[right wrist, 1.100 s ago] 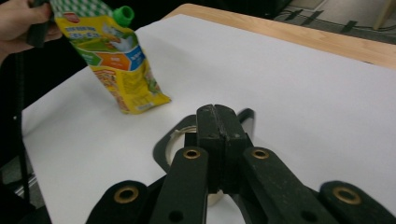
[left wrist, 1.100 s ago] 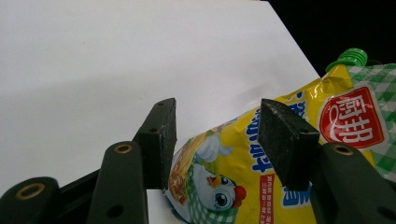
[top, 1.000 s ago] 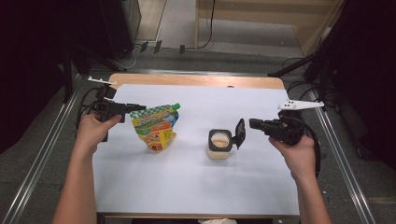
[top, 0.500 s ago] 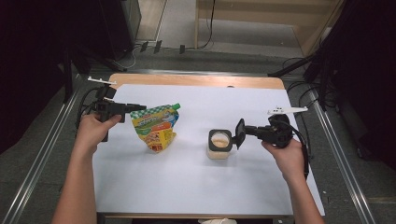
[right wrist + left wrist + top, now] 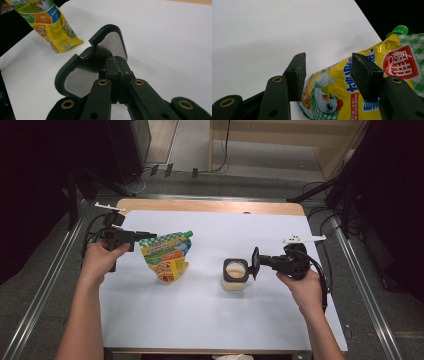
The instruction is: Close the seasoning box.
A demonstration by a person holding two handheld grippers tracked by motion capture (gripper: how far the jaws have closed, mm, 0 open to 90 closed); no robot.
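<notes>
The yellow spouted pouch [image 5: 167, 256] stands on the left half of the white table sheet [image 5: 200, 320], its green cap [image 5: 189, 233] at the upper right corner and its printed face turned toward the near side. The left gripper [image 5: 142, 236] comes in level from the left and holds the pouch at its top left corner; in the left gripper view the two black jaws stand a moderate way apart with the pouch [image 5: 352, 85] between them, the right pad lying on its printed face and the left pad at its edge, so the pouch is pinched across that corner. The green cap [image 5: 399, 30] shows at the far right of that view, past the jaws. To the right of the pouch and well apart from it, near the middle of the sheet, sits a small clear container [image 5: 234, 274] with pale, tan contents and a dark rim. Its black hinged lid [image 5: 255, 262] stands up on edge at the container's right side, and the right gripper [image 5: 260, 261] reaches in from the right and clamps it. In the right gripper view the jaws are closed tight together on the lid [image 5: 100, 53], whose two dark framed panels spread out beyond the pads, with the pouch [image 5: 50, 25] farther off at the upper left.
</notes>
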